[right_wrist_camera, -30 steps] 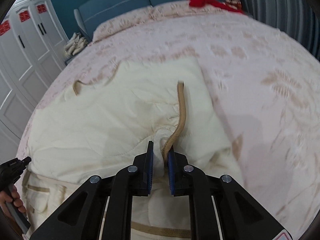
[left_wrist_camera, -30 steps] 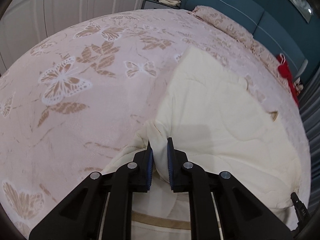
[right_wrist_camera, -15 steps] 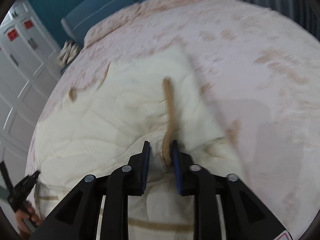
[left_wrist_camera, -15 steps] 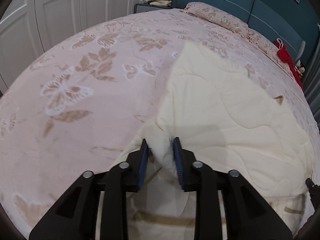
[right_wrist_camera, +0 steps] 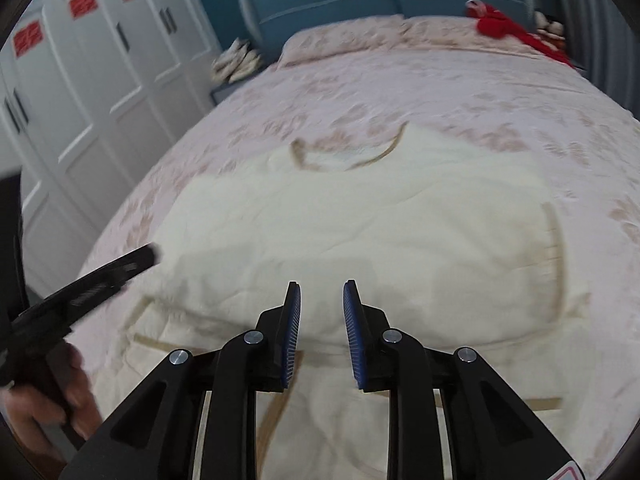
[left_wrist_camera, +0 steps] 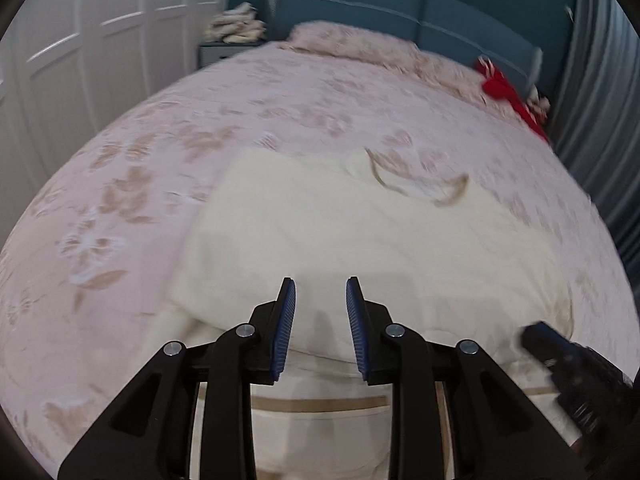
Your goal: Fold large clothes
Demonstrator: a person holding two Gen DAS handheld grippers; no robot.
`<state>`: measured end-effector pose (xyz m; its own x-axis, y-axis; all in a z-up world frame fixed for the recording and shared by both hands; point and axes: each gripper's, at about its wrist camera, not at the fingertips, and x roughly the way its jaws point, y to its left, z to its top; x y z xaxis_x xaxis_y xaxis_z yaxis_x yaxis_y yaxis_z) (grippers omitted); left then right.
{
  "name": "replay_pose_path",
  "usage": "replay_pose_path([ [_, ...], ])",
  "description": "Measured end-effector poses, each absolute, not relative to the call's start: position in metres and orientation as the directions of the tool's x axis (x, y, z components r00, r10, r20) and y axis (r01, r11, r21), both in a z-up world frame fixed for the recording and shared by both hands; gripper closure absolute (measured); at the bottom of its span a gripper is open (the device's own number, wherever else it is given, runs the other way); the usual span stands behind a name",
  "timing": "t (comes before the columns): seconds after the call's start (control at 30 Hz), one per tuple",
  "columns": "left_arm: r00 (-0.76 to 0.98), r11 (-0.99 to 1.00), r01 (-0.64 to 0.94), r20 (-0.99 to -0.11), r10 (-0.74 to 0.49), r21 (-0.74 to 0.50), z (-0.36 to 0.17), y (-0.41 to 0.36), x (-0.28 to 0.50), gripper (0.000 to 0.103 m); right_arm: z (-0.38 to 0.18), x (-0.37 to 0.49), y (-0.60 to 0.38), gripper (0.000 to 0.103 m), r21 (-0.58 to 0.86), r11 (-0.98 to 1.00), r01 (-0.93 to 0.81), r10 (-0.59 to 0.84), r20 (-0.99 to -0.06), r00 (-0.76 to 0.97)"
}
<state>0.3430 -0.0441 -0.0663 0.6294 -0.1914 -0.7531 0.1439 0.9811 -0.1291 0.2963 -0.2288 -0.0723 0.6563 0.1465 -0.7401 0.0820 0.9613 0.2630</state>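
While we hold both tongs above the bed (left_wrist_camera: 168, 128):
Garment: our cream quilted garment (left_wrist_camera: 360, 240) lies folded on the bedspread.
Left gripper (left_wrist_camera: 321, 304): jaws apart, nothing between them.
Right gripper (right_wrist_camera: 321, 304): jaws slightly narrowing, gripping nothing.

The garment (left_wrist_camera: 360, 240) is matt quilted cream cloth, the bedspread (left_wrist_camera: 160, 152) soft patterned fabric, the wardrobe (right_wrist_camera: 100, 92) smooth white panelling.

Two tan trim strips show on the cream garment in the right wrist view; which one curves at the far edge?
The collar strip, looping along the garment's far edge; the other strip runs down its right side.
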Motion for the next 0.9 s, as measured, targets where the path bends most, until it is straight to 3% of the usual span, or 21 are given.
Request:
replay_pose_path([
  [0.3, 0.562, 0.984, 0.149, -0.81, -0.164, -0.096, -0.121, -0.071, 0.355, 0.078, -0.122, 0.304, -0.222, 0.088, 0.179, 0.98, 0.09, 0.092, -0.801, 0.591],
  [0.9, 0.639, 0.985, 0.171, -0.765, -0.083, 0.036, -0.147, -0.087, 0.343, 0.078, -0.144, 0.3, -0.214, 0.089, 0.123, 0.989, 0.087, 0.04, -0.771, 0.635],
])
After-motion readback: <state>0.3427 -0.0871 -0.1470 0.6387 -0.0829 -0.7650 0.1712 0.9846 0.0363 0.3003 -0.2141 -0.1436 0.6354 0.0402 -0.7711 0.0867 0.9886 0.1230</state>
